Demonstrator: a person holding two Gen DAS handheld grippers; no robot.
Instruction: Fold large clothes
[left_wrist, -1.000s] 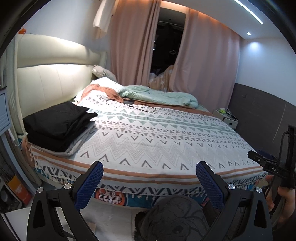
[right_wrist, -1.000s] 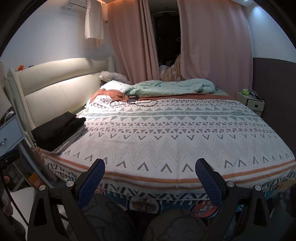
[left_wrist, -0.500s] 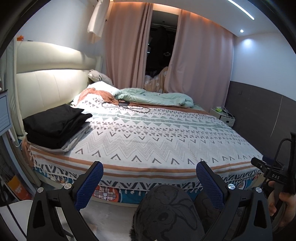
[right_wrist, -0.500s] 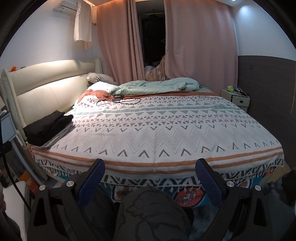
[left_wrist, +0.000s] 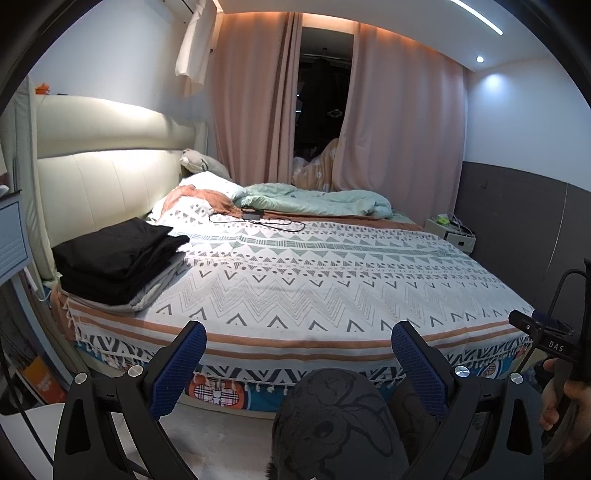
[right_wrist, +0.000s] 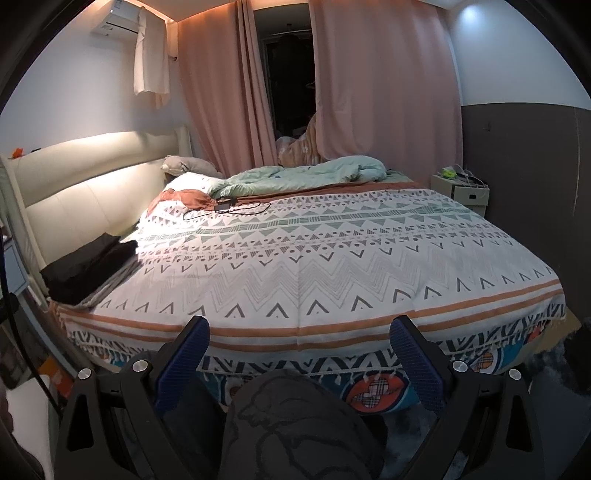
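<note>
Both grippers hang off the near edge of the bed (left_wrist: 332, 280), fingers spread wide and grasping nothing: the left gripper (left_wrist: 299, 354) and the right gripper (right_wrist: 299, 350). A dark printed garment (left_wrist: 332, 417) bunches low between each pair of fingers. Folded black clothes (left_wrist: 114, 254) sit stacked at the bed's left corner.

Patterned bedspread (right_wrist: 314, 258) mostly bare mid-bed, folded black stack (left_wrist: 118, 254) near-left corner, cable (left_wrist: 258, 221) and rumpled quilt (left_wrist: 314, 199) beyond

Home bedroom: large bed (left_wrist: 332, 295) (padded headboard (left_wrist: 96, 184)), pink curtains (left_wrist: 251, 110), nightstand (left_wrist: 450, 234), rumpled duvet (left_wrist: 314, 199)
</note>
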